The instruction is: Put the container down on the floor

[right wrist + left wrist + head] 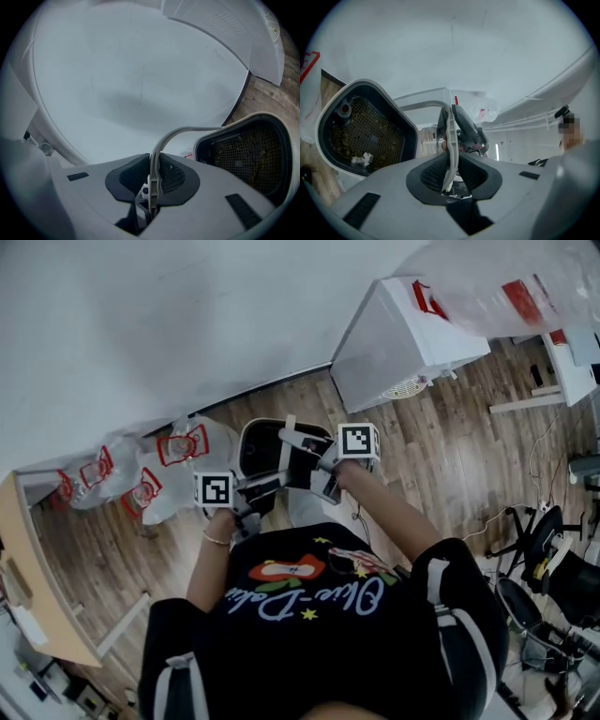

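— What lies at the far left?

— Clear plastic bags [150,474] with red print, heaped on the wooden floor [450,465] against the white wall [187,324].

— And just right of them?

— The left gripper [255,493]. In its own view, the left gripper [450,161] has its jaws drawn narrow, pressed on the thin grey handle [449,136] that stands edge-on between the pads.

— Where is the container?

— In the middle of the head view, beyond both grippers and near the wall: a white container [242,442] with a dark inside. From the left gripper view the container [379,136] sits to the left with its open mouth turned toward the camera, showing a black mesh lining, dark crumbs and a small white scrap [363,158]. I cannot tell whether its base touches the floor.

— The other tongs?

— The right gripper [309,460] is just right of the left one. In its own view, the right gripper [153,176] is likewise pinched narrow on the handle [187,132], which arcs up and over to the right, to the container [253,154].

— Farther right?

— A white cabinet [394,343] stands against the wall, well apart from the container.
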The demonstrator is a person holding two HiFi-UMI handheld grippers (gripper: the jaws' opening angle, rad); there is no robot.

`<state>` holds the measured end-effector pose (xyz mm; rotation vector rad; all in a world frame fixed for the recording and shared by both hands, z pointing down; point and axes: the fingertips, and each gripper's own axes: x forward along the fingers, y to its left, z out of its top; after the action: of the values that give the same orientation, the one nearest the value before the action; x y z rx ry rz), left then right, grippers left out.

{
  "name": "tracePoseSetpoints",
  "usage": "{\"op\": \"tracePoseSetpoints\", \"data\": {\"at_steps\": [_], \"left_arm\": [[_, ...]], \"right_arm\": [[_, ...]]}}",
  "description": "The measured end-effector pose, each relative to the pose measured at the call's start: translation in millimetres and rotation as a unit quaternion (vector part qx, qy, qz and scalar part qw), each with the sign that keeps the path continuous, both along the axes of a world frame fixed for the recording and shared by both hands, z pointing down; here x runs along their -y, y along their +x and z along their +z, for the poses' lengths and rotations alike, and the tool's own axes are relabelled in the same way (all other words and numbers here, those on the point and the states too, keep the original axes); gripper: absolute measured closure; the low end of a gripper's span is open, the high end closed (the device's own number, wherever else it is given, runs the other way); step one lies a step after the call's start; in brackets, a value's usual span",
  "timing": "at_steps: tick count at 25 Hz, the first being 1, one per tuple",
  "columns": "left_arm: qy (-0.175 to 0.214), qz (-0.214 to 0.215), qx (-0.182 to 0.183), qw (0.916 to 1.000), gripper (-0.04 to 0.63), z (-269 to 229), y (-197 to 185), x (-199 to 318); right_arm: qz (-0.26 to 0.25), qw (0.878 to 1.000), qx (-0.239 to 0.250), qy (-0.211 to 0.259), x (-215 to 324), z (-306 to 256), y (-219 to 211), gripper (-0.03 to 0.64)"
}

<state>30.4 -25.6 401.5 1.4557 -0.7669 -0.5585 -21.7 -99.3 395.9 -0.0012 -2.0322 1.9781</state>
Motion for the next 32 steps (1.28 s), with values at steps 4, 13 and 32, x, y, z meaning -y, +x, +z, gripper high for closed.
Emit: {"op": "tracePoseSetpoints", "data": {"at_steps": [4, 13, 32], "left_arm": [[-0.015, -0.024, -0.004, 0.9996, 0.526, 10.3, 3.5, 13.0], [-0.008, -0.068, -0.028, 0.9973, 0.526, 20.1, 10.8, 42.5], [-0.047, -0.03, 0.031, 0.998, 0.525, 147.7, -40.3, 97.2]], "right_arm": [[-0.024, 1.0, 0.004, -0.008, 10.8, 4.8, -0.7, 0.574], [-0.069, 0.998, -0.01, 0.0, 29.9, 26.2, 0.1, 0.574], [-0.067, 0.995, -0.073, -0.003, 87.2, 157.7, -45.1, 0.574]]}}
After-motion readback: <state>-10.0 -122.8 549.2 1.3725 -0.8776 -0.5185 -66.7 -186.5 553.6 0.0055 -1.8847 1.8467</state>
